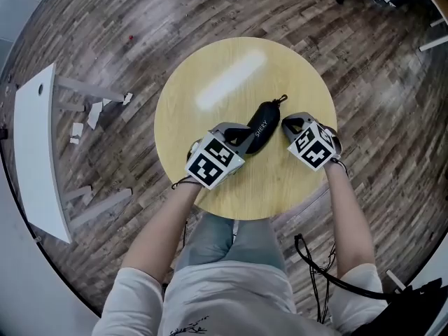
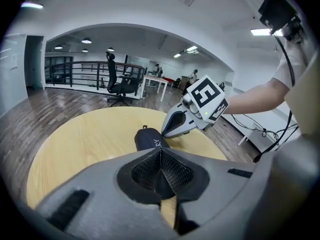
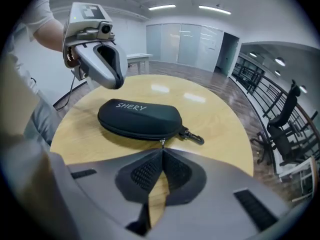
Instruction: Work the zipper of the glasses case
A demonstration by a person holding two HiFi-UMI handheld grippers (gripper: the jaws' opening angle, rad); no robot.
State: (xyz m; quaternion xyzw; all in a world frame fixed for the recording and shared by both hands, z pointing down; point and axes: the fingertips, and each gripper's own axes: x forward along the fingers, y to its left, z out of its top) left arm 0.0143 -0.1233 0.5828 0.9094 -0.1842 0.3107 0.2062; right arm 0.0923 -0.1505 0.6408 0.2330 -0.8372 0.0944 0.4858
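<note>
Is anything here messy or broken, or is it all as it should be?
The table looks tidy: only the zipped glasses case lies on it. The odd spot is the floor to its left, where white scraps lie scattered beside a white panel, like broken bits or offcuts.

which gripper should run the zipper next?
Right. The right gripper is closed on the zipper pull of the glasses case; the left gripper sits shut at one end, away from the pull.

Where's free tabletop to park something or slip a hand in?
Free: the round pale wooden table far and left of the black zipped glasses case. Crowded: near half, left gripper clamping the case, right gripper pinching its zip pull.
</note>
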